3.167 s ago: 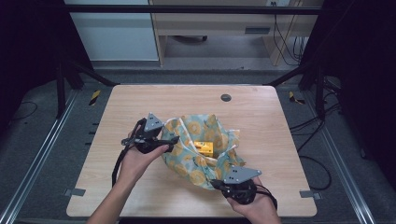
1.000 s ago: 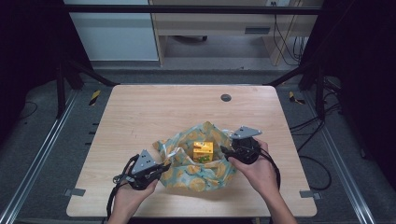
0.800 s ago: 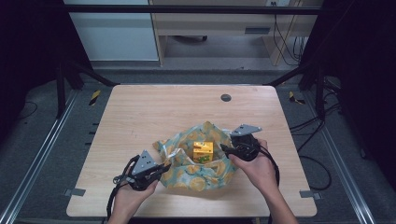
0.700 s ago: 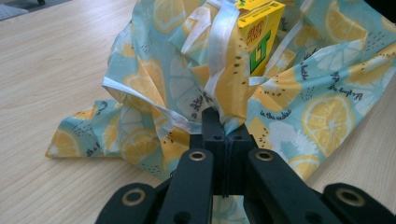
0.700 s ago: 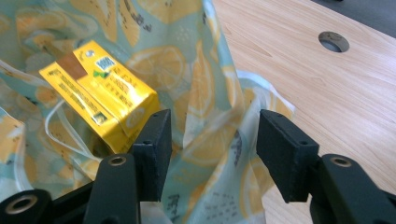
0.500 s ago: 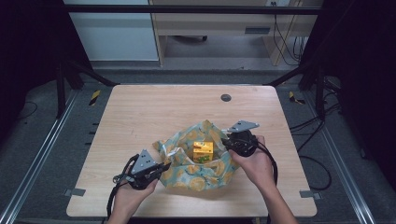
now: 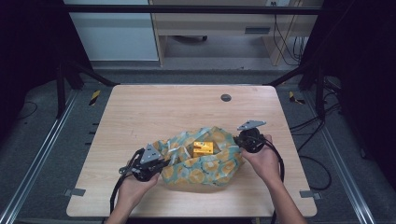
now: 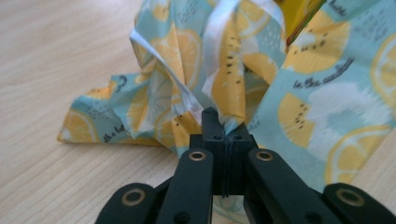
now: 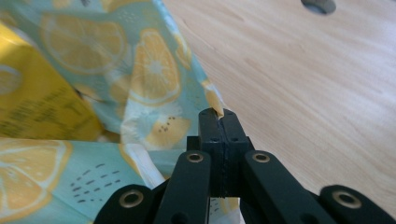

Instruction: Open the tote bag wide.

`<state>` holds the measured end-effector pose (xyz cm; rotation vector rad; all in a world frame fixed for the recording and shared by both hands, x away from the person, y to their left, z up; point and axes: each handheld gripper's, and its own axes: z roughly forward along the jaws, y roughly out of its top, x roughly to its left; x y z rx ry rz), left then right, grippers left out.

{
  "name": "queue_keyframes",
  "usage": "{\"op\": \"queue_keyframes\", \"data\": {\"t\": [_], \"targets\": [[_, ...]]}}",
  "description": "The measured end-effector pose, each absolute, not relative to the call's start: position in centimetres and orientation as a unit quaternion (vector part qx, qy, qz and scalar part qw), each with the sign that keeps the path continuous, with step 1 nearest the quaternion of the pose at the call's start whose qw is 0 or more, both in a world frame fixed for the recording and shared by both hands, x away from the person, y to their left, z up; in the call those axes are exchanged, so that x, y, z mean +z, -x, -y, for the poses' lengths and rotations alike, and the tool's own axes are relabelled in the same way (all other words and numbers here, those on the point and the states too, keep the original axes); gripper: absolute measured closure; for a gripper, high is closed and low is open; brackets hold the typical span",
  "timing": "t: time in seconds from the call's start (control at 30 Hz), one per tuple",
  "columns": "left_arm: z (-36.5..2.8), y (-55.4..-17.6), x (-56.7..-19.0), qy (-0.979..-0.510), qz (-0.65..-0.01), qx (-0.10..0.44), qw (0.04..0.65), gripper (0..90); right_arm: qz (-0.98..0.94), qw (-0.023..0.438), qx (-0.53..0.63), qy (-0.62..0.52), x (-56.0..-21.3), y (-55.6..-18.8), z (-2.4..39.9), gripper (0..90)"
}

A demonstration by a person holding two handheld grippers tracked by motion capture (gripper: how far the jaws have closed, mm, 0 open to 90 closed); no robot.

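Cloth (image 7: 205, 165): pale teal, printed with orange and lemon slices and small dark lettering. Lies crumpled on the near half of the counter (image 7: 177, 112), edges drawn up and folded inward around a box. Left and right corners bunched and lifted.

Box (image 7: 203, 148): small, yellow, printed text on its side. Sits in the middle of the cloth, top exposed.

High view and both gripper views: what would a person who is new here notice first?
First, the lemon-print cloth bunched on the near half of the wooden table, with a yellow box sitting in its middle. Next, the two grippers: the left gripper pinches the cloth's near-left edge, and the right gripper pinches its right edge.
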<state>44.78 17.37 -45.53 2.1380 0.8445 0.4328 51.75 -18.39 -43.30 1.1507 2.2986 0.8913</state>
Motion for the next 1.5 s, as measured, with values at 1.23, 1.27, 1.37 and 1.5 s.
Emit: {"op": "queue_keyframes", "data": {"t": [1.23,1.27,1.37,1.5], "targets": [[-18.5,-43.5,-48.7,-0.844,-0.353,0.154,0.373,90.0,-0.824,0.195,0.290,-0.446,-48.7,-53.2,21.1,90.0],[-18.5,-43.5,-48.7,-0.844,-0.352,0.154,0.374,90.0,-0.824,0.195,0.289,-0.447,-48.7,-53.3,21.1,90.0],[-18.5,-43.4,-48.8,-0.844,-0.353,0.152,0.374,90.0,-0.822,0.194,0.291,-0.449,-48.8,-53.5,21.0,90.0],[-18.4,-43.0,-48.9,-0.845,-0.352,0.150,0.375,90.0,-0.820,0.194,0.290,-0.453,-48.9,-53.7,20.9,90.0]]}}
